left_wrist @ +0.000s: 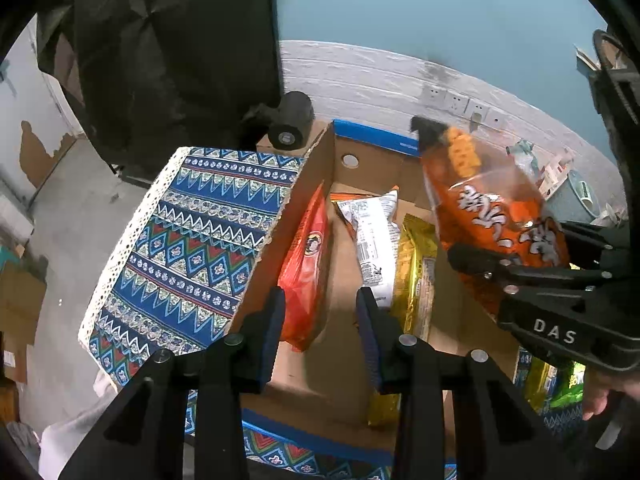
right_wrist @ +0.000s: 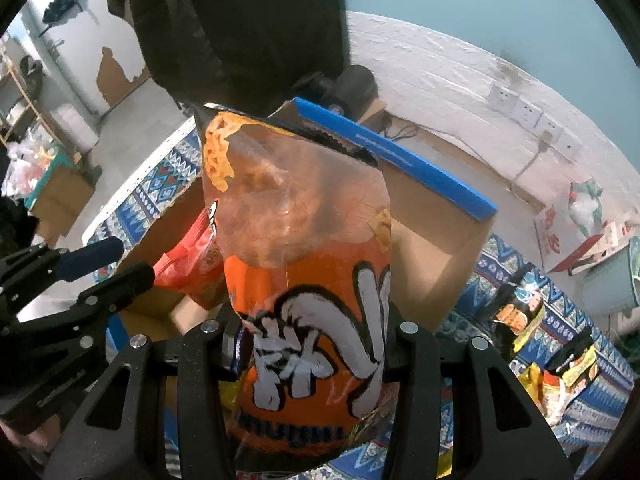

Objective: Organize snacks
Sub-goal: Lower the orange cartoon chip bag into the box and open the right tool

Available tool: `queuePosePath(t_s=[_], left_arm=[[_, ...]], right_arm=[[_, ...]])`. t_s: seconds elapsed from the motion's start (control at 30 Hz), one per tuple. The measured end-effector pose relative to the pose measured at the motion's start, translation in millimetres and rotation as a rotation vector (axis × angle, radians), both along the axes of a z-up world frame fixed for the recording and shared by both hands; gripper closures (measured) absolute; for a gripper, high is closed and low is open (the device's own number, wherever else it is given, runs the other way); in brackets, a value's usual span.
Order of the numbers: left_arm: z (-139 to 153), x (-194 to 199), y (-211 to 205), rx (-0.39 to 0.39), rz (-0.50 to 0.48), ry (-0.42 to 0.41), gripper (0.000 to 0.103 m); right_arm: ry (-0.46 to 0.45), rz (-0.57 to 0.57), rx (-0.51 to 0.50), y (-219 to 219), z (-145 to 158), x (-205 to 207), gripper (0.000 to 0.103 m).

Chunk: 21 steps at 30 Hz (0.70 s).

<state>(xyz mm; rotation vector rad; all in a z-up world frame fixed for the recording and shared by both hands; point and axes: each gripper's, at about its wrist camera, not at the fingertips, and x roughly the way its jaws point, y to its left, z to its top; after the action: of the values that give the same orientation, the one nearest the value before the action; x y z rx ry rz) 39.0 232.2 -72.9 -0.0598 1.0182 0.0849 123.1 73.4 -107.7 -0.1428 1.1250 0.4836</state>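
Note:
An open cardboard box [left_wrist: 320, 364] with blue edges stands on a patterned cloth [left_wrist: 180, 240]. Inside it lie a red snack bag [left_wrist: 304, 272], a white pack [left_wrist: 372, 232] and a gold pack [left_wrist: 416, 272]. My left gripper [left_wrist: 320, 320] hangs open over the box floor, nothing between its blue pads, the red bag just beyond its left finger. My right gripper [right_wrist: 316, 344] is shut on an orange snack bag [right_wrist: 304, 280], held upright above the box's right side. That orange bag [left_wrist: 492, 208] and the right gripper [left_wrist: 508, 268] show at the right of the left wrist view.
Several loose snack packs [right_wrist: 520, 312] lie on the cloth right of the box, with green packs [left_wrist: 568, 384] near a hand [left_wrist: 600, 396]. A black cylinder [left_wrist: 290, 124] sits at the box's far corner. A pale bucket [right_wrist: 612, 280] and a white brick wall stand behind.

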Motion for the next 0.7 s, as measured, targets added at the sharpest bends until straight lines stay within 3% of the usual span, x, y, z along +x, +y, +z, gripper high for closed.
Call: queuePosePath(t_s=[0.2,0.4,0.7], left_arm=[[0.6,-0.3,2.9,0.008,0.026,0.000,0.046],[4.1,-1.8,0.3,0.022,0.025,-0.012,0.042],[5.4,0.0,-17.7,0.027,-0.018,-0.009,0.042]], right_arm=[[0.028,0.013,0.018,5.1,-6.1,1.2,0.053],[0.006,0.011,0.044,3.0,1.9,-0.8,0.036],[-0.044,-0.018,0.018,-13.0,18.7,-9.0,0.030]])
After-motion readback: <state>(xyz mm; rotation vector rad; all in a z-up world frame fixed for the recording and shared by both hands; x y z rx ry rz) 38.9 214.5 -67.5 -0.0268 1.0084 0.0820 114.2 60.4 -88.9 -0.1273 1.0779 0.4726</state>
